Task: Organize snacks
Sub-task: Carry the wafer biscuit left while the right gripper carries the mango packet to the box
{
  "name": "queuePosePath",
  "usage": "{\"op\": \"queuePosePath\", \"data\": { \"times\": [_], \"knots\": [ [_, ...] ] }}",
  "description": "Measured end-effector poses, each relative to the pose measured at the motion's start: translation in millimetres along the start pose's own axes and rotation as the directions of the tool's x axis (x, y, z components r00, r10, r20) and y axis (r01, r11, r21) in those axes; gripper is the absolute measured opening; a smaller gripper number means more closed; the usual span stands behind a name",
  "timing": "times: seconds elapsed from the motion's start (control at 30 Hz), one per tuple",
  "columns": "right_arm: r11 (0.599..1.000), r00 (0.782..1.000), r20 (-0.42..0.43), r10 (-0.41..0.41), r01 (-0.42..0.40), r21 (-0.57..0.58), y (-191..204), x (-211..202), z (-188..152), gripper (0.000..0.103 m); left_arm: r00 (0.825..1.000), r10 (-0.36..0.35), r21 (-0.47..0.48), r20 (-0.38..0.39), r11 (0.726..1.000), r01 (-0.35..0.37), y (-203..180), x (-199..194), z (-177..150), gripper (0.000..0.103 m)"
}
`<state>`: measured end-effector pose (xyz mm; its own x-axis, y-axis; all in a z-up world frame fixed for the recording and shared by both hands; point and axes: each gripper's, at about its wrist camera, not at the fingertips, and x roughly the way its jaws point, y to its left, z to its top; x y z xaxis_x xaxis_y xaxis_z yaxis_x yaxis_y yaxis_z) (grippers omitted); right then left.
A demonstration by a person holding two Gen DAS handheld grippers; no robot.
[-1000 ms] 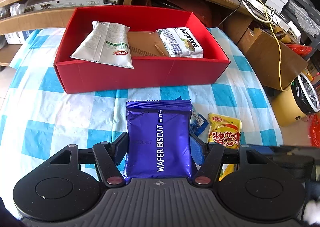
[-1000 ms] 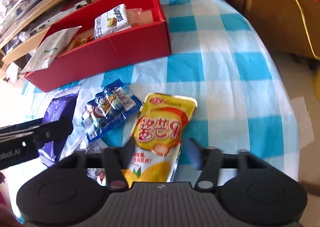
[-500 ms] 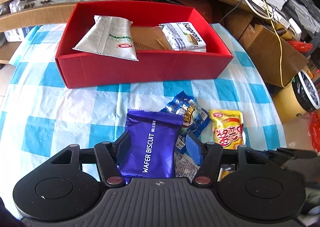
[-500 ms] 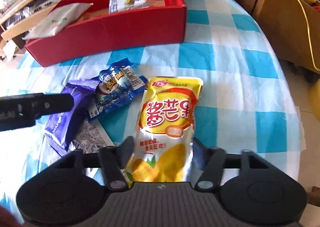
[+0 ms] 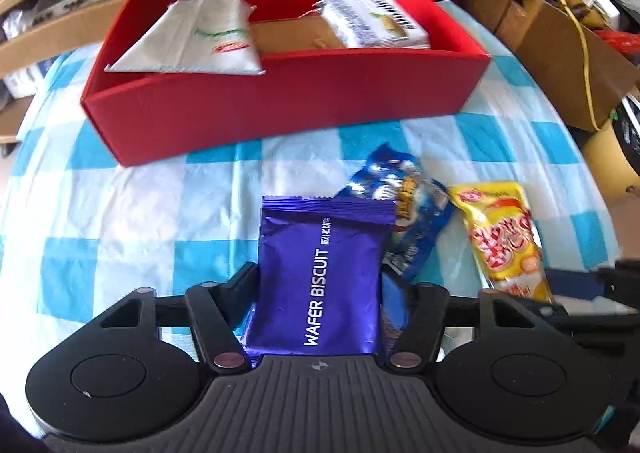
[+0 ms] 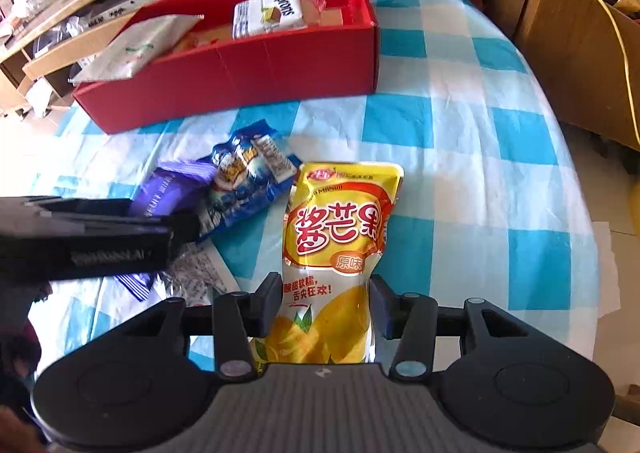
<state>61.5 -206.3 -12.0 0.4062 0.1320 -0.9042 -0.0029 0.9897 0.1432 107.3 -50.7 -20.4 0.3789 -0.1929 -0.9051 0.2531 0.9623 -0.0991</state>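
Note:
My left gripper is shut on a purple wafer biscuit pack, low over the chequered cloth. To its right lie a blue snack pack and a yellow mango pouch. In the right wrist view my right gripper is closing, and its pads press the lower half of the yellow mango pouch, which lies on the cloth. The blue snack pack sits just left of the pouch. Behind stands the red box, holding a silver-white bag and a white biscuit pack.
A crumpled printed wrapper lies under the left gripper's black body. The table's rounded edge falls away on the right. Cardboard boxes and a yellow cable stand beyond it. A wooden shelf runs behind the red box.
My right gripper's jaws went from wide apart to closed against the yellow pouch. My left gripper sank a little with the purple pack, which tilted and now points straight again.

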Motion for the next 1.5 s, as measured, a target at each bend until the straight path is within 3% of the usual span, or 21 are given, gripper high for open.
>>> {"op": "queuePosePath", "data": {
  "times": [0.33,0.37,0.4,0.47,0.57,0.67,0.8,0.83,0.93,1.07,1.17,1.23,1.3,1.5],
  "knots": [
    [1.0,0.999,0.024,0.024,-0.024,-0.01,0.7,-13.6,0.5,0.059,0.996,-0.06,-0.019,0.062,0.998,0.061,1.6,-30.5,0.8,0.068],
    [1.0,0.999,0.029,0.023,-0.023,-0.009,0.9,-15.7,0.3,0.05,0.995,-0.068,-0.023,0.069,0.997,0.069,1.1,-32.7,1.9,0.068],
    [0.999,0.999,0.026,0.035,-0.035,0.004,-1.1,-17.2,0.8,0.023,0.994,-0.075,-0.027,0.076,0.997,0.077,1.2,-35.4,2.7,0.068],
    [0.997,0.997,0.031,0.065,-0.067,0.049,-8.4,-20.6,2.6,0.02,0.992,-0.094,-0.032,0.081,0.995,0.096,1.5,-39.1,3.8,0.068],
    [0.995,0.999,0.005,0.047,-0.047,0.085,-12.3,-13.2,5.2,0.022,0.993,-0.092,-0.032,0.081,0.995,0.094,0.7,-39.7,4.0,0.068],
    [0.985,0.999,-0.007,0.039,-0.037,0.166,-14.8,-4.8,8.0,0.038,0.994,-0.087,-0.054,0.073,0.994,0.091,3.8,-37.5,4.7,0.068],
    [0.951,0.995,0.011,0.103,-0.102,0.293,-8.4,6.4,17.3,0.058,0.993,-0.086,-0.083,0.075,0.992,0.092,11.6,-38.0,6.4,0.068],
    [0.955,0.996,0.011,0.089,-0.089,0.283,-0.4,9.0,20.1,0.061,0.993,-0.086,-0.088,0.077,0.992,0.093,13.6,-38.2,6.4,0.068],
    [0.976,0.999,0.011,-0.051,0.048,0.211,25.1,21.3,29.9,0.072,0.994,-0.069,-0.115,0.082,0.99,0.078,23.4,-37.9,7.6,0.068],
    [0.979,0.995,-0.008,-0.096,0.096,0.179,33.9,41.3,30.1,0.103,0.996,-0.069,-0.146,0.064,0.986,0.078,37.2,-33.1,5.2,0.068],
    [0.99,0.994,0.013,-0.113,0.111,0.087,34.7,39.9,21.4,0.102,0.997,-0.077,-0.142,0.029,0.987,0.08,39.4,-25.4,0.5,0.068],
    [0.992,0.993,0.013,-0.116,0.115,0.06,31.0,32.6,19.2,0.085,0.996,-0.082,-0.143,0.018,0.986,0.084,41.1,-23.0,-0.8,0.069],
    [0.996,0.999,-0.002,-0.04,0.04,0.086,17.3,24.7,19.3,0.072,0.995,-0.097,-0.151,0.021,0.984,0.099,43.4,-25.1,0.4,0.069],
    [0.997,1.0,-0.005,0.024,-0.023,0.079,1.8,8.3,8.5,0.065,0.993,-0.106,-0.17,0.058,0.979,0.115,47.1,-33.8,3.7,0.07]
  ]
}}
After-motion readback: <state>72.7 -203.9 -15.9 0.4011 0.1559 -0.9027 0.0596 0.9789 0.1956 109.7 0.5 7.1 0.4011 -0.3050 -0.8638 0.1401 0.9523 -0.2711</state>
